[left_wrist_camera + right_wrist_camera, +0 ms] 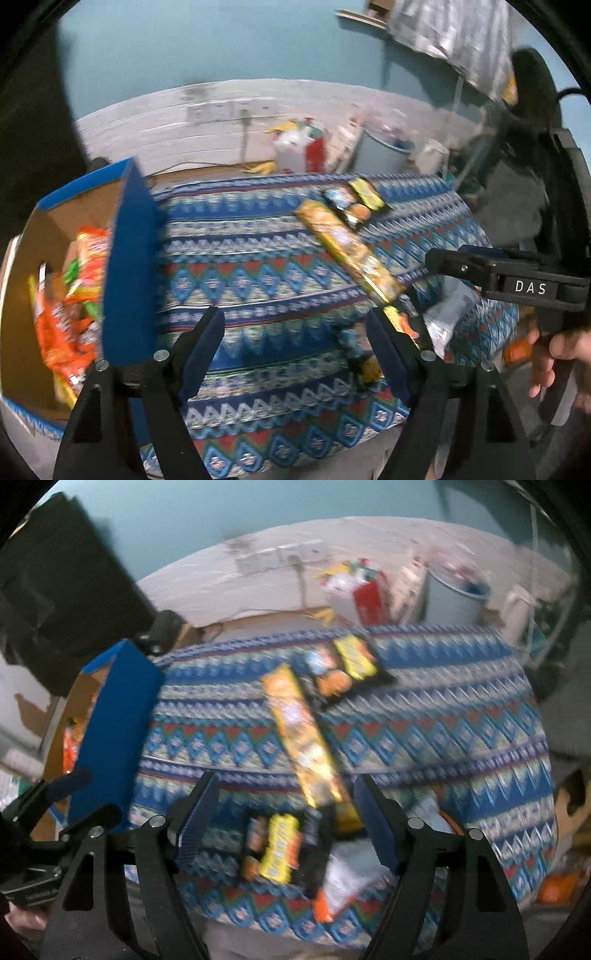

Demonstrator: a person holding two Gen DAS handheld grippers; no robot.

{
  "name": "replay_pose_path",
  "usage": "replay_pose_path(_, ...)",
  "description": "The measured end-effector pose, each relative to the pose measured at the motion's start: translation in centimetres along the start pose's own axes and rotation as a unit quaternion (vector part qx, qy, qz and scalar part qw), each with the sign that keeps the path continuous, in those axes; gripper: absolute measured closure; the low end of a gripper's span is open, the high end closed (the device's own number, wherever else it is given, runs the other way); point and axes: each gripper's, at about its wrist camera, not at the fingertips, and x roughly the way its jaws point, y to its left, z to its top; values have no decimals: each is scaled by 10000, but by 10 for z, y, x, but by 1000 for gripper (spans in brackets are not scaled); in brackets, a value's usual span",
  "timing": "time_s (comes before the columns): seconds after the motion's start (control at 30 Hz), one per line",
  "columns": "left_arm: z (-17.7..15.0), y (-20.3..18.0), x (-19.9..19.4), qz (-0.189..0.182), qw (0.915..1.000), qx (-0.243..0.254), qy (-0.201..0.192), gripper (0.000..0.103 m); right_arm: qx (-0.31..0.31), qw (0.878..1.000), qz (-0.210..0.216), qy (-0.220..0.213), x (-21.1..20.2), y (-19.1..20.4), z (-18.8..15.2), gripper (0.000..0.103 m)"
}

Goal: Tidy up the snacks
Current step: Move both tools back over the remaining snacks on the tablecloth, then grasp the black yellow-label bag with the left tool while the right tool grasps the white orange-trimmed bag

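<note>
**Over the patterned bench, both grippers empty**

Above the bench, we see the left gripper [295, 354] with its fingers [201, 354] spread apart and nothing between them, only patterned cloth [258, 258] below. The right gripper [286, 823] likewise has its fingers [197, 823] wide apart, pressing on nothing; a small black-and-yellow snack packet [280, 849] lies on the cloth in the gap beneath them.

Just beyond the right fingers, a long yellow-orange snack pack [299, 731] lies diagonally across the cloth, its near end close to the small packet. Farther back, two more dark packets [343, 668] rest side by side, touching the long pack's far end. A silvery white wrapper [347, 882] sits at the bench's near edge, beside the small packet.

To the left stands an open cardboard box with blue walls [129, 258], holding orange and green snack bags [81, 280]. At the right of the left view, a hand [565, 362] grips the other gripper's black handle. The views are blurred.
</note>
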Motion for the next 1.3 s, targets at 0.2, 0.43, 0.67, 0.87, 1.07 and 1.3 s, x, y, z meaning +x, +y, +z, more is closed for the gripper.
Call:
replay_pose_path(0.2,-7,-43,29,-282,9979,481,331,21,411,9989,-168,117,-3,-36,-24,27)
replay_pose_path(0.43,-21,-68,52,-199,9925,1044,603,21,1007,9935,-240,483,7,-70,-48,27)
replay_pose_path(0.67,-27,-82,73,-203,9869,1395,786,21,1482,9853,-131,838,24,-88,-56,27)
replay_pose_path(0.87,-23,-95,101,-199,9841,1523,890,18,1563,9824,-261,989,41,-94,-53,27)
replay_pose_path(1.07,-8,-96,123,-298,9861,1295,998,17,1554,9833,-289,904,58,-99,-44,24)
replay_pose_path(1.3,-2,-95,140,-331,9872,1047,1158,17,1202,9873,-482,915,83,-101,-30,22)
